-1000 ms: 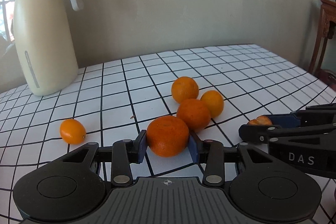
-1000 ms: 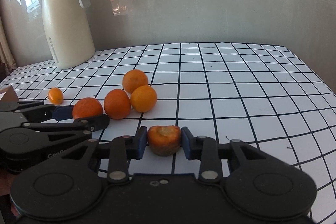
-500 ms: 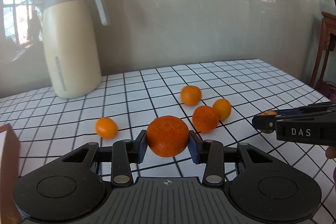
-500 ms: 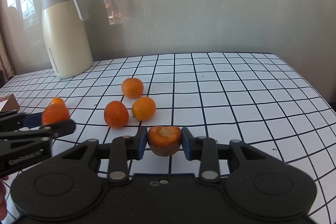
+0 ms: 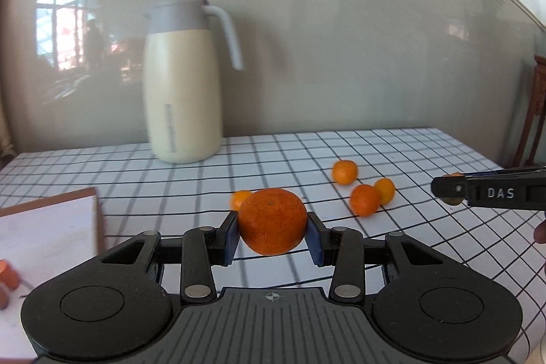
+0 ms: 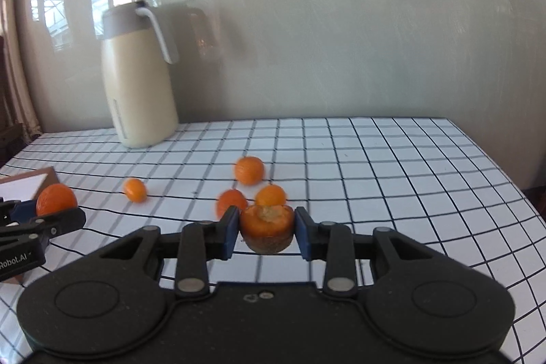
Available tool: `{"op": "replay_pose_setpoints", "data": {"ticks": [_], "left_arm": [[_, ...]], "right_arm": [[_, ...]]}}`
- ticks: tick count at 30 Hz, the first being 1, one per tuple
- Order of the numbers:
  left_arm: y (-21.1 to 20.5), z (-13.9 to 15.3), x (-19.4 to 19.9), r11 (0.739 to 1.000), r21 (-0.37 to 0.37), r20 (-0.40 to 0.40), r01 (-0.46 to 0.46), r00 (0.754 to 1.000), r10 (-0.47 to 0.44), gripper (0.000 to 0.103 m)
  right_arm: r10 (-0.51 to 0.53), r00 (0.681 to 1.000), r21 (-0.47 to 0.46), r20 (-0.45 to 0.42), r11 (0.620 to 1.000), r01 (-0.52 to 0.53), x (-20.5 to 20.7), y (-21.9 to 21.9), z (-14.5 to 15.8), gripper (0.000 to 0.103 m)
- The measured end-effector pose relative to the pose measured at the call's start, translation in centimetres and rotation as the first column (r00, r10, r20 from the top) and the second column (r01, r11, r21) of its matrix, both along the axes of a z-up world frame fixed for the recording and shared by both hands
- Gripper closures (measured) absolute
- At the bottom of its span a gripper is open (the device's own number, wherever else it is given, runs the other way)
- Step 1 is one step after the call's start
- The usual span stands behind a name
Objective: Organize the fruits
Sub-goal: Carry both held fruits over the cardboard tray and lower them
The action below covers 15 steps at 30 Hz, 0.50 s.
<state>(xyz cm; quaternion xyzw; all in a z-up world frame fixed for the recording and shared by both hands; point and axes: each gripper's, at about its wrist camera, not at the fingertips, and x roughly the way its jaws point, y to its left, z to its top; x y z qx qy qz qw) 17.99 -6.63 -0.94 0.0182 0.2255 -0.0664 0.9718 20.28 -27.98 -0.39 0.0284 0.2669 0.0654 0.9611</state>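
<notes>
My left gripper (image 5: 272,237) is shut on a whole orange mandarin (image 5: 272,220) and holds it above the checked tablecloth; it also shows in the right wrist view (image 6: 56,198). My right gripper (image 6: 266,232) is shut on a cut, browned fruit piece (image 6: 267,226), also lifted. Three mandarins (image 6: 249,170) (image 6: 232,201) (image 6: 270,195) and a small kumquat (image 6: 134,189) lie on the cloth ahead. In the left wrist view the right gripper (image 5: 447,188) sits at the right edge.
A cream thermos jug (image 5: 182,84) with a grey lid stands at the back left by the wall. A brown-rimmed white box (image 5: 51,227) lies at the left, with orange pieces (image 5: 6,275) in it. A wooden chair (image 5: 537,111) stands beyond the table's right edge.
Both grippers have lifted and pulled back from the fruit pile, each keeping its fruit. The left gripper has swung left, bringing the white box into view.
</notes>
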Motion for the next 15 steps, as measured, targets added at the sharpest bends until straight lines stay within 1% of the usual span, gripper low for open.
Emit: {"op": "replay_pose_setpoints", "data": {"ticks": [2, 6, 15], "left_arm": [[1.2, 0.3, -1.0, 1.0, -0.018, 0.008, -0.023, 1.0, 0.024, 0.062], [3.2, 0.8, -2.5, 0.998, -0.032, 0.024, -0.059, 0.998, 0.059, 0.062], [7.6, 2.1, -5.3, 0.991, -0.016, 0.078, -0.131, 0.988, 0.132, 0.062]], "right_arm": [[0.016, 1.0, -0.005, 0.013, 1.0, -0.016, -0.5, 0.8, 0.5, 0.077], [0.052, 0.998, -0.011, 0.029, 0.999, -0.051, -1.1, 2.6, 1.3, 0.077], [0.141, 0.986, -0.002, 0.083, 0.99, -0.142, -1.6, 7.1, 3.3, 0.077]]}}
